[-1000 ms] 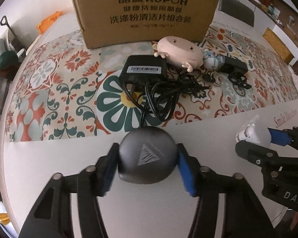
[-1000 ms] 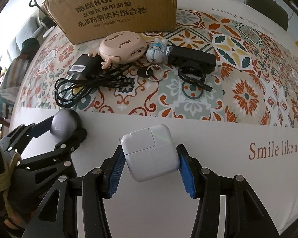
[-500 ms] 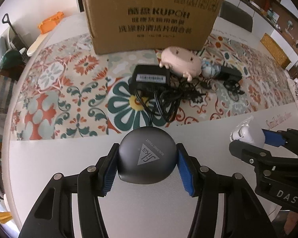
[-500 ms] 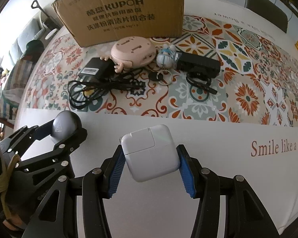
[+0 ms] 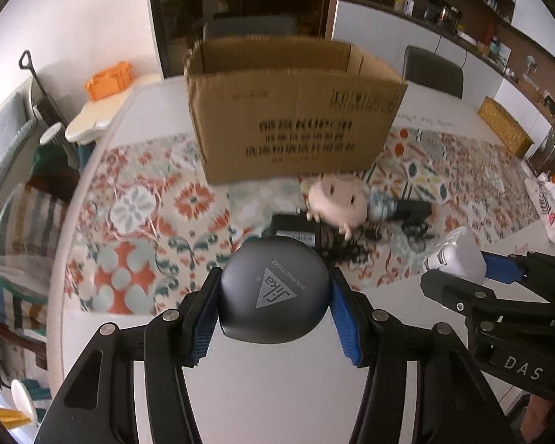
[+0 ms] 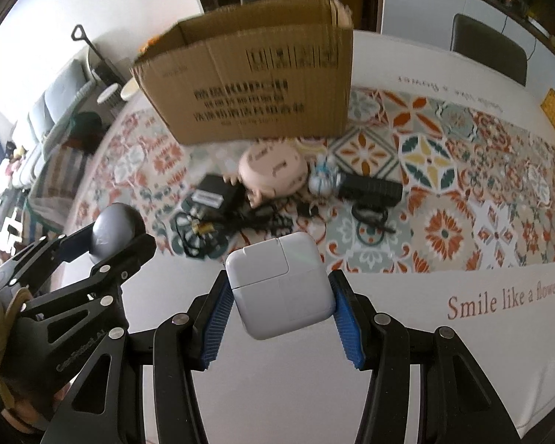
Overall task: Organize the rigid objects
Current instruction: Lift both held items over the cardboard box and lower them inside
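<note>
— Both tongs have risen since a second ago; the cardboard box now shows its open top.

— What do they grip?

— Left tongs clamp the dark round case; right tongs clamp the white charger, both above the table.

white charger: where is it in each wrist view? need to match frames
Left wrist: white charger at right edge, side-on, clamped in the right gripper.
Right wrist: white charger at lower centre, between the blue pads.
Shared landmark: cardboard box, top centre in both.
</note>
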The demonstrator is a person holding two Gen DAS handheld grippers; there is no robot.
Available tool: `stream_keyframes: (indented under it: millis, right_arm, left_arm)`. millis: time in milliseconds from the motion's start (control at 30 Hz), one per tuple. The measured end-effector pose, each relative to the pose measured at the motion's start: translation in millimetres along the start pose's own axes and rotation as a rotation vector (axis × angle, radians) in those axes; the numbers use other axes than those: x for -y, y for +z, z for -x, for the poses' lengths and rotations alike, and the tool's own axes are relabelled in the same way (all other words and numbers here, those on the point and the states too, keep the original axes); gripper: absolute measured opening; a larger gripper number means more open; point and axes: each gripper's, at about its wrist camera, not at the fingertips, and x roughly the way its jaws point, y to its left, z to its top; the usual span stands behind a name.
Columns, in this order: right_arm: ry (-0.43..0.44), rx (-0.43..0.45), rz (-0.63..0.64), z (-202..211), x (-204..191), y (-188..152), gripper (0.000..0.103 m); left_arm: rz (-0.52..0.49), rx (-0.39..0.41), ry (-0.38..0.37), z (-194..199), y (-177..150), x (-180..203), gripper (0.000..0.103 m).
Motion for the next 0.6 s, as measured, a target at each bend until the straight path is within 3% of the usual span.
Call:
stream_keyframes:
  millis: [600]
  right_arm:
    - [0.004,0.176,0.006,50,-17,47,0.052]
  left_arm:
    - [-0.015,0.155,-0.004,45,58,-14,0.055]
